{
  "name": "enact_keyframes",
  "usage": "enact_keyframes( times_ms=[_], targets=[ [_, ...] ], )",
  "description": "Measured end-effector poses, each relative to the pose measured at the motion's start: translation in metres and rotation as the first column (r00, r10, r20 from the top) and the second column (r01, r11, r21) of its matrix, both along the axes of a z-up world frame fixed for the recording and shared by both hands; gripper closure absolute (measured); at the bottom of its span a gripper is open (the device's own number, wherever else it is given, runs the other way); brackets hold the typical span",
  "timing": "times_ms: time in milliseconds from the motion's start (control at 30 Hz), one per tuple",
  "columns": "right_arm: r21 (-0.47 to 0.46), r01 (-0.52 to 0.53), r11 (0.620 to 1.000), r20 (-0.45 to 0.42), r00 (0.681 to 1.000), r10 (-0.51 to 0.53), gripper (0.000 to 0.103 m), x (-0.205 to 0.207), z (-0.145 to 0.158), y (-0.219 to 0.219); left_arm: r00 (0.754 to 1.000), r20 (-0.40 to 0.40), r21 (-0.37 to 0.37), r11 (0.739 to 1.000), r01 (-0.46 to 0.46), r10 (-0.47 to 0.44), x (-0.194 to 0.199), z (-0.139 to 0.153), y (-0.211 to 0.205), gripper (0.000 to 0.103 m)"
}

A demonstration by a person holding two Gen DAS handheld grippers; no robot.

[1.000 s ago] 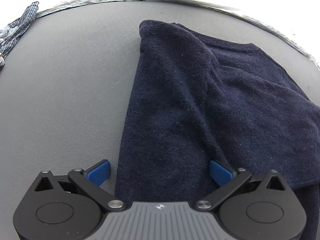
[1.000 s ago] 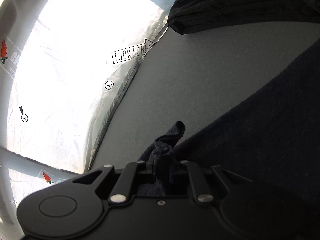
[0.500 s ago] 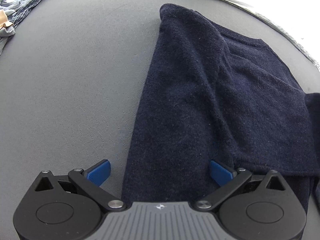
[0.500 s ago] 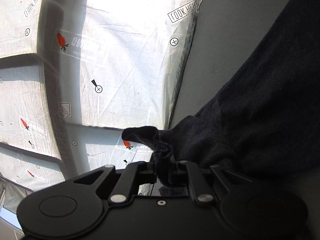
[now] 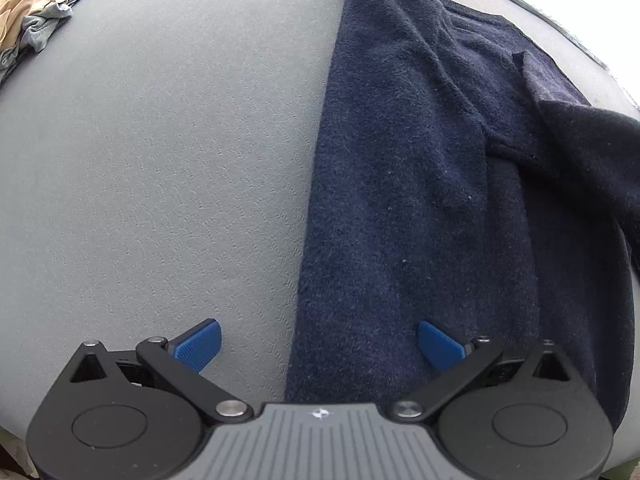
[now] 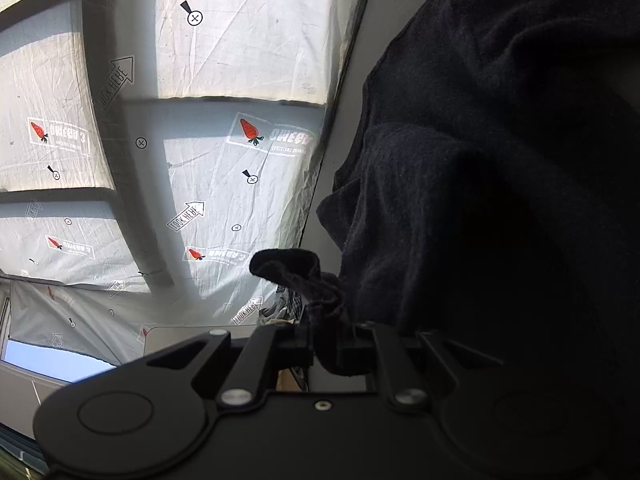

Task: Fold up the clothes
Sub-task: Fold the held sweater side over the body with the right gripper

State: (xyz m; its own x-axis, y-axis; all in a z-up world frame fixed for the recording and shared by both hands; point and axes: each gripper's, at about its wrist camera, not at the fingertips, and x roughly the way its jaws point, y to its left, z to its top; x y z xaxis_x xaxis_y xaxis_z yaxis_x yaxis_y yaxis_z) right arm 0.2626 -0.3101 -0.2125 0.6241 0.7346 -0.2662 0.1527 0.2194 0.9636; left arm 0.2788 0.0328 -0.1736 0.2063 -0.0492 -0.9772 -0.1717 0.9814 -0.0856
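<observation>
A navy knitted sweater (image 5: 420, 184) lies on the grey table (image 5: 160, 160), its left side folded into a long straight edge. My left gripper (image 5: 318, 344) hovers above its near end, pointing steeply down, wide open with blue pads (image 5: 200, 344) and nothing between them. In the right wrist view my right gripper (image 6: 330, 344) is shut on a bunched edge of the sweater (image 6: 480, 200), which hangs lifted from it and fills the right half of the view. A flap of the sweater (image 5: 592, 148) comes over from the right in the left wrist view.
A heap of checked and tan clothes (image 5: 36, 20) lies at the table's far left corner. Beyond the table edge (image 6: 340, 100) hangs a bright white sheet (image 6: 200, 140) printed with carrot logos and arrows.
My left gripper has slid left along the sweater, still open. My right gripper has swung up and across with the sweater's edge, drawing a flap over the garment from the right.
</observation>
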Motion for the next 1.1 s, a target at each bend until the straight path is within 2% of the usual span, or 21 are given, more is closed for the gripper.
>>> enact_keyframes(
  times_ms=[200,467,933,1100],
  targets=[
    [-0.053,-0.084,0.995,-0.036,0.996,0.083,0.093,-0.021,-0.003,0.025,1.0,-0.007,-0.018,1.0,-0.019,0.019,-0.027,-0.002,0.011,0.0],
    [-0.056,-0.128,0.99,-0.073,0.99,0.124,0.093,-0.044,-0.008,0.038,1.0,-0.011,-0.026,1.0,-0.004,0.004,-0.048,-0.005,0.016,0.0],
    [-0.123,-0.21,0.97,-0.085,0.976,0.2,0.092,-0.065,-0.005,0.059,0.999,0.001,0.021,0.999,0.034,-0.034,-0.06,-0.008,0.011,0.0],
    [-0.121,-0.241,0.963,-0.128,0.966,0.226,0.092,-0.069,-0.014,0.067,0.999,0.014,0.013,0.999,0.047,-0.047,-0.065,-0.006,0.014,0.0]
  ],
)
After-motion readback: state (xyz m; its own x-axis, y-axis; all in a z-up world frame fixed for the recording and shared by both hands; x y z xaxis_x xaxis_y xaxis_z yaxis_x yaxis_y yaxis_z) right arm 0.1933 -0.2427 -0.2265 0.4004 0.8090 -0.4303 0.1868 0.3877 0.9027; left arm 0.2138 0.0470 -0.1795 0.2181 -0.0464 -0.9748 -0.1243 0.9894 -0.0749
